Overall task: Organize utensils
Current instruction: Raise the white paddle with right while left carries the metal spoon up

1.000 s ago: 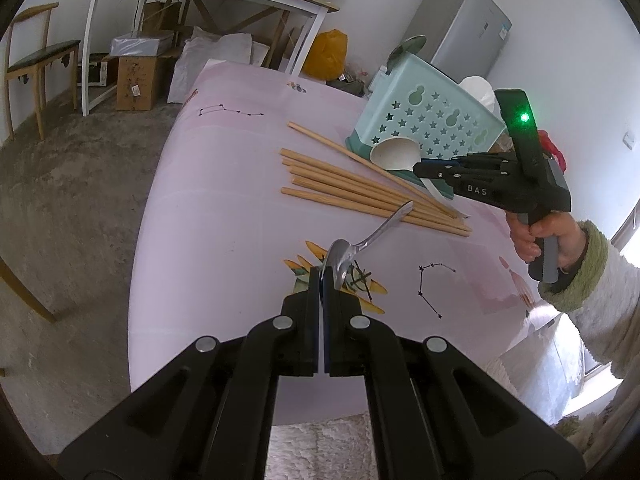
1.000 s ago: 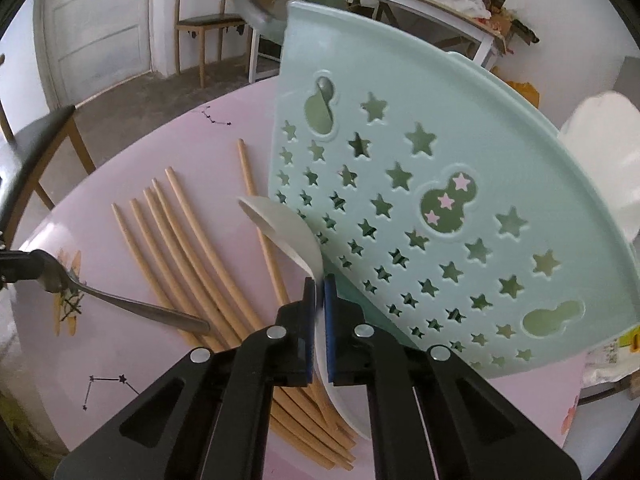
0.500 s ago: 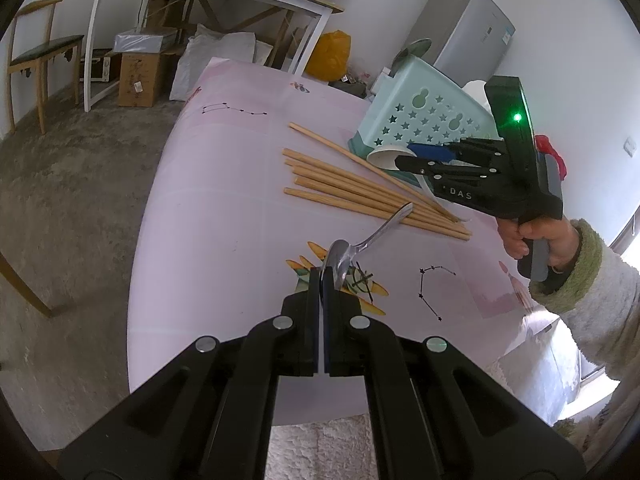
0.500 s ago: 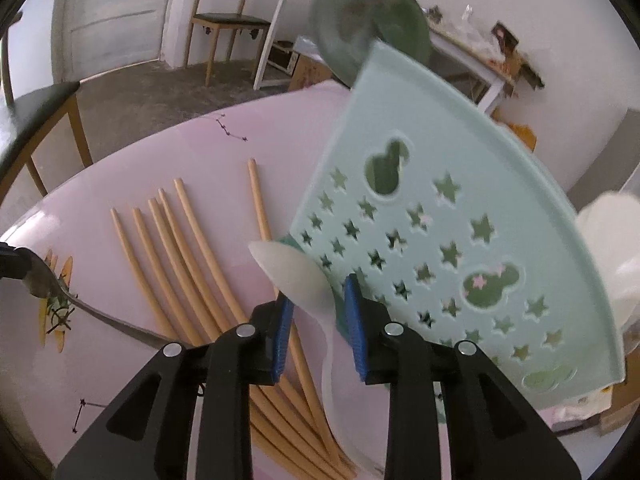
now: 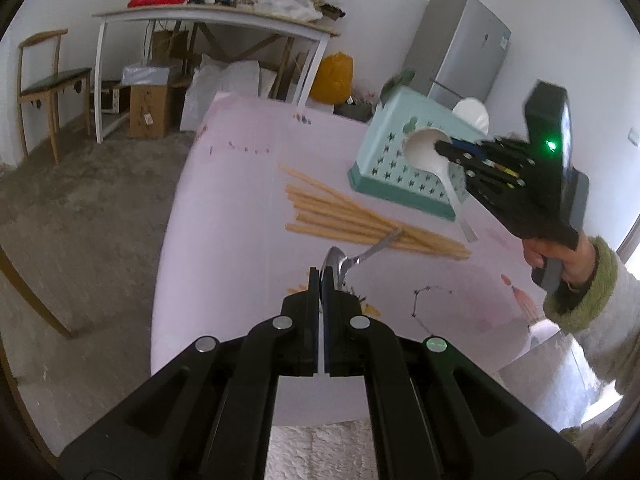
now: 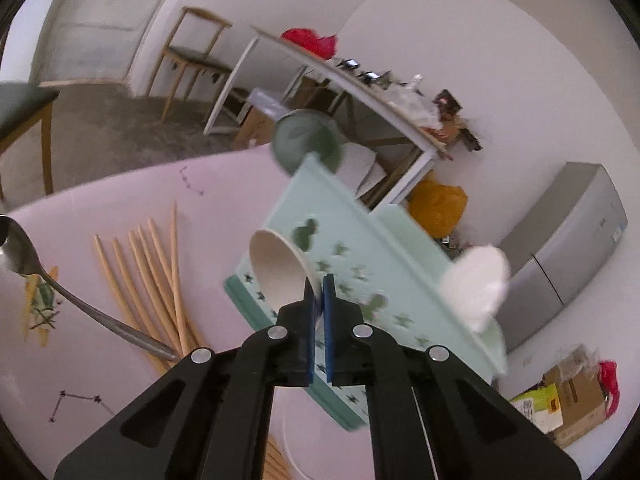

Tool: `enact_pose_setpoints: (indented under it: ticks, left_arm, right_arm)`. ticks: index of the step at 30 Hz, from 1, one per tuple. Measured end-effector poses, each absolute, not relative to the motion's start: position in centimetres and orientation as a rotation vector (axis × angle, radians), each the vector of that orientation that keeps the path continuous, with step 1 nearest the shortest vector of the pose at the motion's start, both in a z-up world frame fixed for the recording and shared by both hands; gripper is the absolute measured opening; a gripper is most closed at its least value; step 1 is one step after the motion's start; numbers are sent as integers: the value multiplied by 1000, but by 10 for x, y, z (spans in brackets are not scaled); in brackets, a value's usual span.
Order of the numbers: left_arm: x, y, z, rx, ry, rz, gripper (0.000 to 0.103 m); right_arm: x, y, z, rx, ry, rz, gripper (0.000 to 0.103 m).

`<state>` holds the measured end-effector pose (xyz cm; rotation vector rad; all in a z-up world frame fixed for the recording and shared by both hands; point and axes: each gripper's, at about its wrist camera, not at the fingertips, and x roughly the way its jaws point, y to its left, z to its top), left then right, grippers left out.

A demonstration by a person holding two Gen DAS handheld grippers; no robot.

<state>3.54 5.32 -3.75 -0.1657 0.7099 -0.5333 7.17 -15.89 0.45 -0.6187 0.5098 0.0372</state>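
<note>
My left gripper is shut on the bowl end of a metal spoon, whose handle points toward the wooden chopsticks. The metal spoon also shows at the left of the right wrist view. My right gripper is closing tight on a white ceramic spoon near its bowl. That spoon is off the table in front of the mint star-cut basket, with its handle hanging down. The chopsticks lie loose on the pink table.
A second white spoon and a green ladle stick out of the basket. A person's hand in a green-cuffed sleeve holds the right gripper. Behind stand a white workbench, a chair, a yellow bag and a fridge.
The right gripper's jaws opened for a moment, shut again on the white spoon, and lifted and tilted it up off the chopsticks. The left gripper rose slightly with the metal spoon.
</note>
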Motion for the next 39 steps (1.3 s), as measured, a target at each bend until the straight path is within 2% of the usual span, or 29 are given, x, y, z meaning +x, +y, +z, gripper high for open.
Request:
enact_pose_setpoints:
  ticks: [9, 24, 32, 39]
  left_arm:
    - [19, 60, 28, -137, 524, -521, 0]
    - [53, -12, 166, 115, 161, -543, 0]
    - [102, -76, 171, 358, 178, -519, 0]
    - [132, -112, 150, 511, 293, -517, 0]
  right_arm:
    - [16, -202, 61, -400, 405, -75, 4]
    - [-15, -251, 76, -209, 332, -91, 4]
    - [-25, -273, 68, -147, 337, -99, 4]
    - [-24, -289, 63, -91, 349, -91, 4]
